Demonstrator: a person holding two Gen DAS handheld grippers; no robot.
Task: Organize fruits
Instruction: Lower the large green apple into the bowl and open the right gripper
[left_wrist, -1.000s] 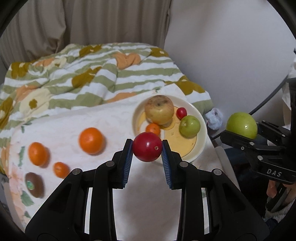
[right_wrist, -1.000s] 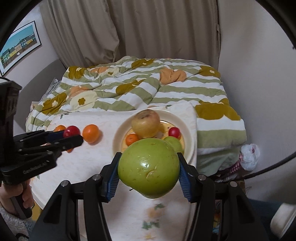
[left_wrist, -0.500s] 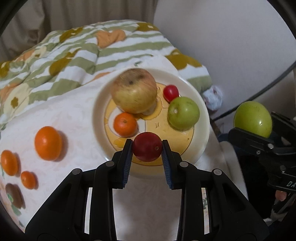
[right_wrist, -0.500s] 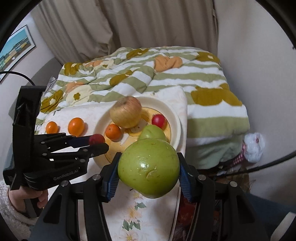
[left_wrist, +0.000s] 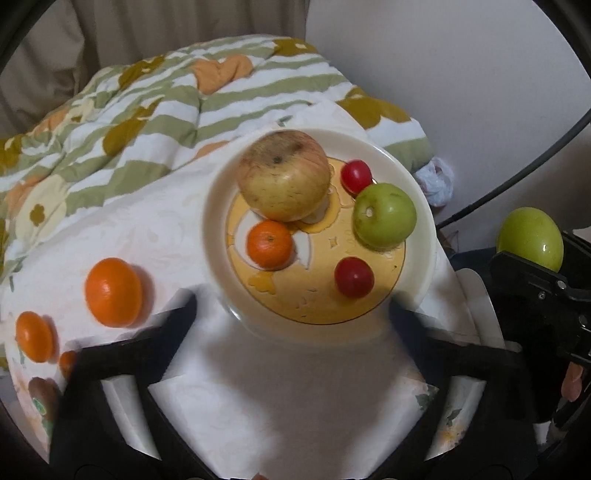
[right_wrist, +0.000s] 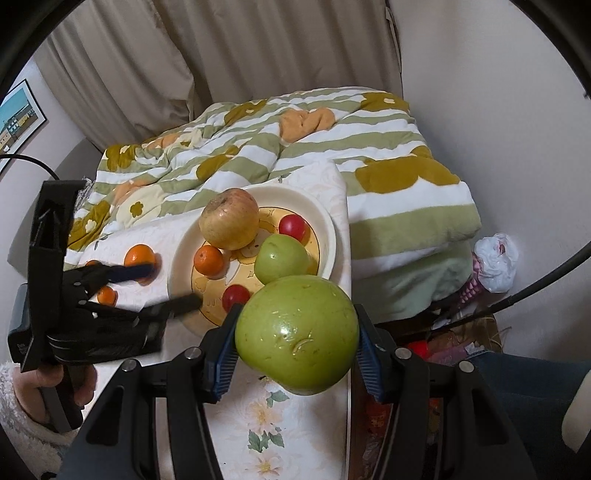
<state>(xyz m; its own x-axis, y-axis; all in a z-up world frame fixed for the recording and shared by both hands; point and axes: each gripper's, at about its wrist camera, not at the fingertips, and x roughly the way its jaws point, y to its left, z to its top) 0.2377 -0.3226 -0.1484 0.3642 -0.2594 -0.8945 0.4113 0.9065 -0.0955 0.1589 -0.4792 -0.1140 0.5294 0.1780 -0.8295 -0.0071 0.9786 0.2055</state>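
A cream plate (left_wrist: 421, 206) with a yellow centre holds a big yellowish apple (left_wrist: 282, 175), a small orange (left_wrist: 269, 243), a green apple (left_wrist: 384, 214) and two small red fruits, one at the back (left_wrist: 355, 176) and one near the front (left_wrist: 354, 277). My left gripper (left_wrist: 291, 314) is open wide, blurred, its fingers either side of the plate's near rim, empty. My right gripper (right_wrist: 297, 349) is shut on a large green apple (right_wrist: 297, 332), held off the plate's right side; it shows in the left wrist view (left_wrist: 530, 238).
Several oranges lie on the white tablecloth left of the plate, the biggest (left_wrist: 112, 291) nearest it. A dark fruit (left_wrist: 40, 393) sits at the far left edge. A striped quilt (left_wrist: 147, 122) lies behind. A wall stands to the right.
My left gripper has opened and let go of the small red fruit, which now lies on the plate's front right. The right gripper still holds the green apple.
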